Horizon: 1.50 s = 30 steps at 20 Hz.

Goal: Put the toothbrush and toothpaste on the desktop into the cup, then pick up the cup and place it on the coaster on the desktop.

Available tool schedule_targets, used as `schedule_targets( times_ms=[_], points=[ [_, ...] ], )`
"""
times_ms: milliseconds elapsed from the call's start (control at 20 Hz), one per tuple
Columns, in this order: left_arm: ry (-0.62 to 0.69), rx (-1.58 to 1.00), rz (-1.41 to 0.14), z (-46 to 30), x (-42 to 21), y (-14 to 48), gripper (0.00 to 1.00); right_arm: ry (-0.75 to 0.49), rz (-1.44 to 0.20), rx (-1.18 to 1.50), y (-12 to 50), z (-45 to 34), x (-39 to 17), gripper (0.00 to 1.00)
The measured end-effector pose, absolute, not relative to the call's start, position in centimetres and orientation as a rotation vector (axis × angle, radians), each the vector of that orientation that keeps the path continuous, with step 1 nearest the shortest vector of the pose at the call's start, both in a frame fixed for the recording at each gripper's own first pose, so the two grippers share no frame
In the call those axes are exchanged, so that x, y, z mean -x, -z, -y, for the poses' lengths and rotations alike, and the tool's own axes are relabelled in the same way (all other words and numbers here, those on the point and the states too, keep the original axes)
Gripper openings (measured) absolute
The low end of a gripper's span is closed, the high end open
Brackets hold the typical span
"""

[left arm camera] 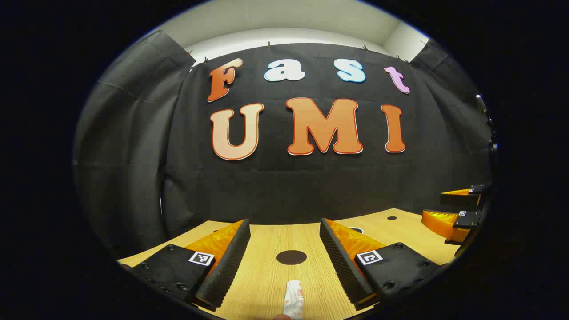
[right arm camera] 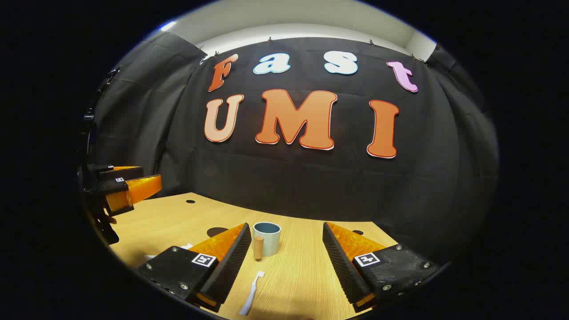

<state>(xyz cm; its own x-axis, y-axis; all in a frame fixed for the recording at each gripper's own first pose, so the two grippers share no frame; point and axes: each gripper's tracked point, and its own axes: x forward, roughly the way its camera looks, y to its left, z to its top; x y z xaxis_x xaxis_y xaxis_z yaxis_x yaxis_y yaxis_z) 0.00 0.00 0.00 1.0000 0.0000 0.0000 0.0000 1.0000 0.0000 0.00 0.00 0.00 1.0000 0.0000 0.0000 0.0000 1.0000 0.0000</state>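
A: Which step is in hand?

B: The first one, I'd judge — nothing is in the cup yet. In the right gripper view the pale blue-grey ceramic cup with a wooden handle (right arm camera: pixel 267 238) is standing upright on the light wooden desktop (right arm camera: pixel 306 275), at about twelve o'clock from the right gripper (right arm camera: pixel 284 262), whose fingers are standing wide apart and holding nothing. The white plastic toothbrush (right arm camera: pixel 251 294) is lying flat at about seven o'clock from the cup, near the inner edge of that gripper's left-hand finger.

A: And the toothpaste?

B: In the left gripper view the small white printed toothpaste tube (left arm camera: pixel 294 300) is lying between the left gripper (left arm camera: pixel 284 262)'s open fingers, at six o'clock. Those fingers are also standing wide, gripping nothing.

A: The coaster?

B: A dark round coaster (left arm camera: pixel 291 257) is lying at twelve o'clock from the tube, just beyond it.

A: What is the next move calling for?

B: Lowering over the tube or the brush and closing on it — the brush is thin and flat on the wood, so it is likely needing a low, careful pinch.

A: Anything standing in the way?

B: Nothing is blocking the cup's mouth. The other gripper is hanging well off at three o'clock in the left gripper view.
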Motion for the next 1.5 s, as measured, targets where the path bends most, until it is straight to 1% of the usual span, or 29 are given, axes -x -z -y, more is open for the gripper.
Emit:
schedule_targets(
  times_ms=[750, 950, 1050, 1350, 1400, 1450, 1500],
  points=[
    [0.023, -0.024, -0.047, 0.3, -0.3, 1.1, 1.00, -0.027, -0.074, -0.037, 1.3, -0.2, 0.0, 0.97],
    [0.044, -0.042, -0.095, 0.7, -0.5, 2.1, 1.00, -0.050, -0.134, -0.032, 2.4, -0.5, 0.0, 0.97],
    [0.061, -0.051, -0.161, 0.7, -0.7, 3.3, 1.00, -0.066, -0.188, -0.064, 3.1, -0.6, -0.1, 0.97],
    [0.091, -0.090, -0.302, 0.7, -1.4, 5.9, 1.00, -0.082, -0.325, -0.064, 4.3, -0.6, -0.4, 0.93],
    [0.098, -0.090, -0.327, 0.8, -1.6, 6.3, 1.00, -0.087, -0.351, -0.060, 4.7, -0.8, -0.6, 0.90],
    [0.113, -0.085, -0.350, 1.0, -1.9, 6.8, 1.00, -0.097, -0.374, -0.064, 5.1, -1.3, -0.5, 0.85],
    [0.130, -0.079, -0.375, 1.2, -2.2, 7.3, 1.00, -0.114, -0.396, -0.070, 5.5, -1.8, -0.6, 0.83]
  ],
)
